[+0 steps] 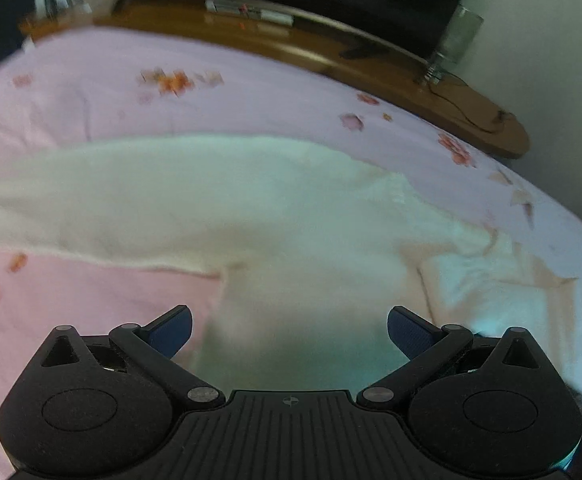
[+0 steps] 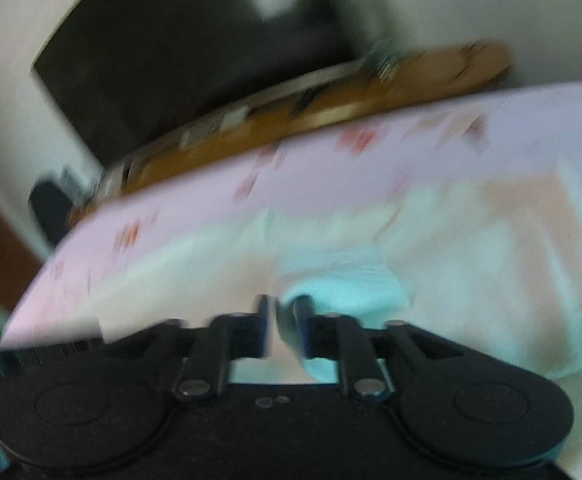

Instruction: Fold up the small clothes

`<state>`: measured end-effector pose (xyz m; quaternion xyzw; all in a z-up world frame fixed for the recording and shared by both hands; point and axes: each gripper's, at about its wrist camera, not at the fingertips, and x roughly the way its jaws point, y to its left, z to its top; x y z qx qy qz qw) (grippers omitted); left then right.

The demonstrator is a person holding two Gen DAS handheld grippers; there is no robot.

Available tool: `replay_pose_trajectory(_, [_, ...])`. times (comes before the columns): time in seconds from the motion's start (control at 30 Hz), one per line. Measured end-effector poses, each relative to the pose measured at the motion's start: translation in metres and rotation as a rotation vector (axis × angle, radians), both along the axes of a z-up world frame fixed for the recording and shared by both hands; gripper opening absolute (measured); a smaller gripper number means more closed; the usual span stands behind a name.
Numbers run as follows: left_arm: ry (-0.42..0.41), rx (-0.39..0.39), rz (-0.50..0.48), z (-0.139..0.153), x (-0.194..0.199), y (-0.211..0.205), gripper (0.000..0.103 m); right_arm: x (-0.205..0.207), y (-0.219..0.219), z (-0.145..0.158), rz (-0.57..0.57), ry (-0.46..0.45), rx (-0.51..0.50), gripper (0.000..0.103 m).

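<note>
Soft knit, pinched on one side

Left wrist view: white sweater [image 1: 251,208] sprawls limp on the pink bedspread [image 1: 91,92]; left gripper [image 1: 289,326] gapes wide, empty, above its hem.

Right wrist view, blurred: right gripper [image 2: 281,312] looks nearly closed, pinching pale fabric. Light and floppy, probably; grasp edges or corners.

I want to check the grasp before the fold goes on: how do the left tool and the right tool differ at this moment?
The left tool is wide open with nothing between its blue pads; the right tool is closed on a fold of the white garment. The left view is fairly sharp, while the right view is heavily blurred. Both point over the same garment on the pink floral sheet.
</note>
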<state>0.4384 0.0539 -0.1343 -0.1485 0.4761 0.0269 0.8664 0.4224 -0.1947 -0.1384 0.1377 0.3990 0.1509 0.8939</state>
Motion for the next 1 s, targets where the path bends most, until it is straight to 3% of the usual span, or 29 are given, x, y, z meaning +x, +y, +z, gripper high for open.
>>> replay_pose_trajectory(0.03, [0.008,-0.028,-0.012,-0.003,0.001,-0.001,0.103,-0.004,0.004,-0.002,0.006,0.005,-0.015,0.039])
replay_pose_trajectory(0.2, [0.028,-0.150,-0.083,-0.014,0.001,-0.025,0.103,-0.038,-0.023,0.021,-0.052,-0.088,-0.084,0.042])
replay_pose_trajectory(0.23, [0.028,-0.158,-0.097,-0.014,0.001,-0.034,0.103,-0.044,-0.033,0.025,-0.088,-0.097,-0.109,0.049])
replay_pose_trajectory(0.27, [0.020,-0.140,-0.115,-0.013,0.000,-0.044,0.103,-0.051,-0.042,0.026,-0.122,-0.103,-0.131,0.057])
replay_pose_trajectory(0.33, [-0.016,0.007,-0.159,-0.009,-0.002,-0.073,0.103,-0.063,-0.059,0.028,-0.177,-0.112,-0.165,0.063])
replay_pose_trajectory(0.47, [-0.084,0.203,-0.279,-0.012,-0.003,-0.124,0.103,-0.082,-0.086,0.022,-0.241,-0.080,-0.175,0.063])
replay_pose_trajectory(0.63, [-0.098,0.312,-0.264,-0.027,0.021,-0.149,0.103,-0.084,-0.101,0.013,-0.279,-0.060,-0.176,0.063])
replay_pose_trajectory(0.7, [-0.097,0.301,-0.223,-0.034,0.034,-0.144,0.101,-0.083,-0.103,0.008,-0.290,-0.057,-0.176,0.063])
replay_pose_trajectory(0.73, [-0.110,0.275,-0.197,-0.035,0.035,-0.135,0.079,-0.083,-0.104,0.007,-0.295,-0.056,-0.179,0.063])
replay_pose_trajectory(0.8, [-0.132,0.191,-0.153,-0.032,0.037,-0.115,0.064,-0.082,-0.108,0.004,-0.300,-0.053,-0.178,0.063])
replay_pose_trajectory(0.9, [-0.140,0.120,-0.110,-0.027,0.032,-0.095,0.028,-0.082,-0.116,0.001,-0.306,-0.049,-0.179,0.066])
replay_pose_trajectory(1.0, [-0.129,-0.006,-0.031,-0.029,0.023,-0.066,0.027,-0.078,-0.121,-0.001,-0.309,-0.036,-0.153,0.066])
